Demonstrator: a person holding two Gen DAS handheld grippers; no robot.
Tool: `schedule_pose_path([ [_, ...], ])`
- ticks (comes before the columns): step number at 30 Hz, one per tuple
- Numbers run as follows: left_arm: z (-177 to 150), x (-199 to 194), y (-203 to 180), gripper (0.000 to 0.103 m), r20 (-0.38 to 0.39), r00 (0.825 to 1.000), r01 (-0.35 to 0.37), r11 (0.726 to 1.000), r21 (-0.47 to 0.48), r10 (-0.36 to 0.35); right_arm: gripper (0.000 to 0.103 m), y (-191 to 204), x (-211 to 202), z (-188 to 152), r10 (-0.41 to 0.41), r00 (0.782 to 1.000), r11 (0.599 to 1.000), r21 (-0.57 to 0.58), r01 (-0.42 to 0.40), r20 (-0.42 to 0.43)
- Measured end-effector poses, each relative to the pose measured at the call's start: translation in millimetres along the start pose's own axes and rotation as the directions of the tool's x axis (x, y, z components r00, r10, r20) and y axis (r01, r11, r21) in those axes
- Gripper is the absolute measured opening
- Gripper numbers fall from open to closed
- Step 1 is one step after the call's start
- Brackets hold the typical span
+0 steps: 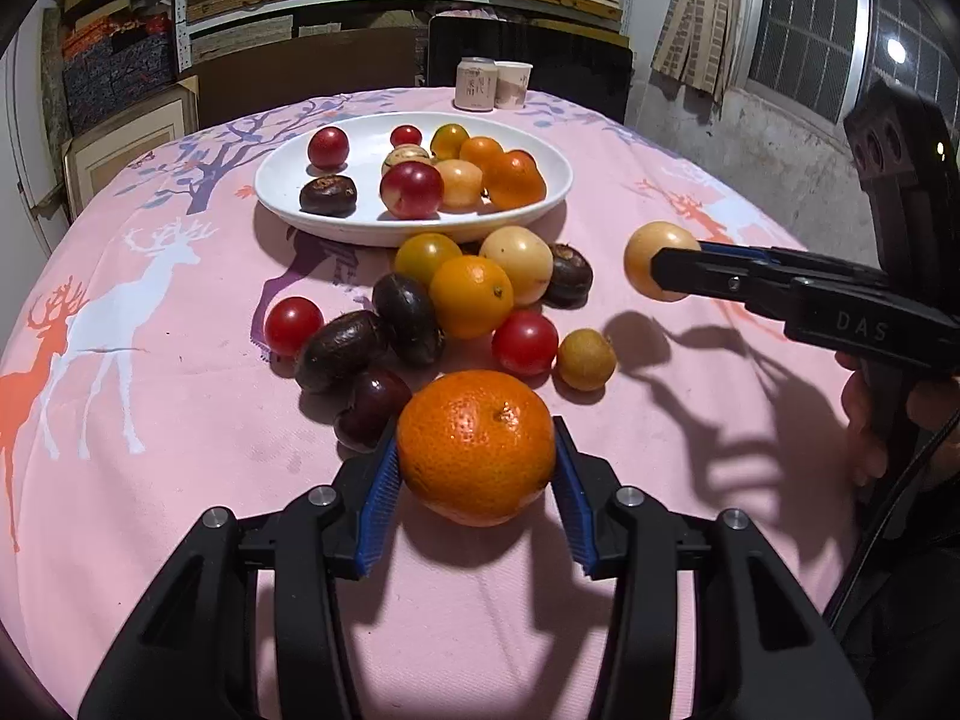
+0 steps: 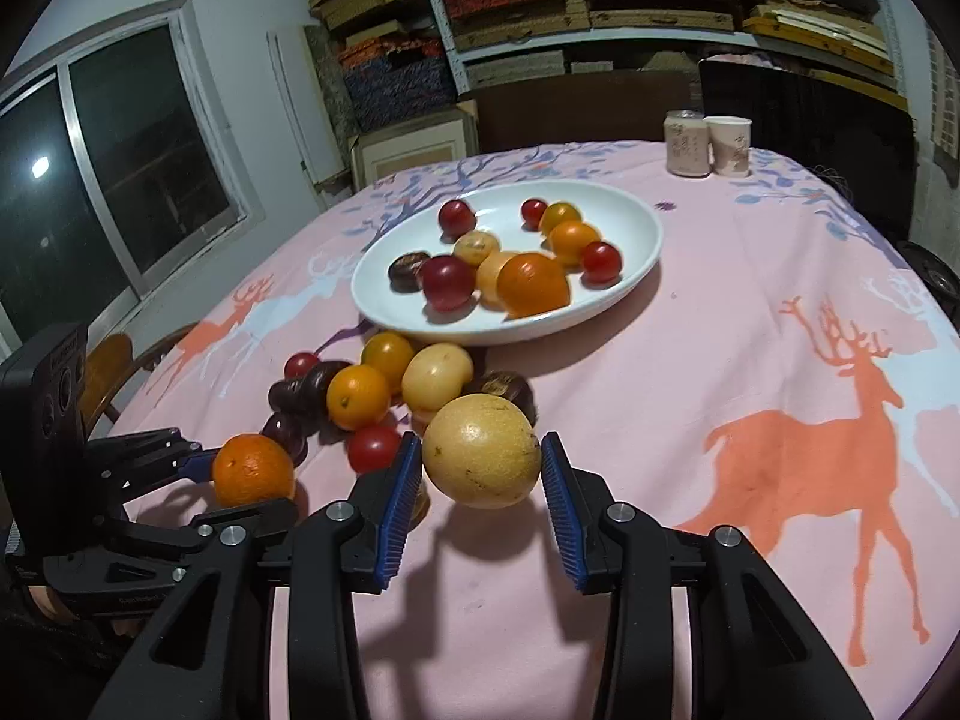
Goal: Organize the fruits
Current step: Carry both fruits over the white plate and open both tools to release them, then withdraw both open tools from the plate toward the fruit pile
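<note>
Now both hands hold fruit up off the counter (image 1: 180, 420). The left gripper (image 1: 477, 468) has its fingers pinching the big orange (image 1: 477, 444). The right gripper (image 2: 480, 474) has its fingers pinching a round yellow fruit (image 2: 480, 450). The white plate (image 1: 288, 180) sits far ahead of both, past the loose fruit pile (image 1: 456, 306). Neither hand looks clearly nearer to it.

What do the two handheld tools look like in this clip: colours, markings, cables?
Both are black plastic tools with forked arms and silver screws. The left tool and right tool each have blue ribbed pads inside the fingers. Seen from the left wrist, the right tool's body carries raised letters "DAS", a black camera block on top and a black cable hanging below.
</note>
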State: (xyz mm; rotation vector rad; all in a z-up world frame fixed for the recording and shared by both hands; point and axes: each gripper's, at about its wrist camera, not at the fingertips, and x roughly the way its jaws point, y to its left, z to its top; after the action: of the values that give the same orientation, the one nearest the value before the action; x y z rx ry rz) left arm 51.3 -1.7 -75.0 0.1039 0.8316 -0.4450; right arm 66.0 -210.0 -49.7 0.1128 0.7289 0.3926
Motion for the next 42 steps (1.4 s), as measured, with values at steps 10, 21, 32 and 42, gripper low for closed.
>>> schedule_pose_path([
  [10, 72.4, -16.0, 20.4, 0.046, 0.09, 0.996, -0.014, 1.0, -0.013, 0.016, 0.041, -7.0, -16.4, 60.9, -0.03, 0.986, 0.999, -0.029, 0.035, 0.161],
  [21, 152.3, 51.2, 60.7, 0.046, 0.064, 0.994, -0.083, 0.994, -0.072, 0.088, 0.041, -3.6, 51.9, 121.8, -0.084, 0.984, 0.99, -0.098, 0.1, 0.157],
  [32, 179.3, 63.5, 101.3, 0.067, 0.08, 0.987, -0.123, 0.974, -0.189, 0.14, 0.06, -5.7, 84.4, 140.9, -0.062, 0.989, 0.993, -0.088, 0.074, 0.132],
  [42, 77.6, 1.6, 51.1, 0.075, 0.043, 0.996, -0.078, 0.996, -0.034, 0.08, 0.064, -10.9, 10.3, 70.6, -0.011, 0.992, 1.0, 0.01, 0.01, 0.124],
])
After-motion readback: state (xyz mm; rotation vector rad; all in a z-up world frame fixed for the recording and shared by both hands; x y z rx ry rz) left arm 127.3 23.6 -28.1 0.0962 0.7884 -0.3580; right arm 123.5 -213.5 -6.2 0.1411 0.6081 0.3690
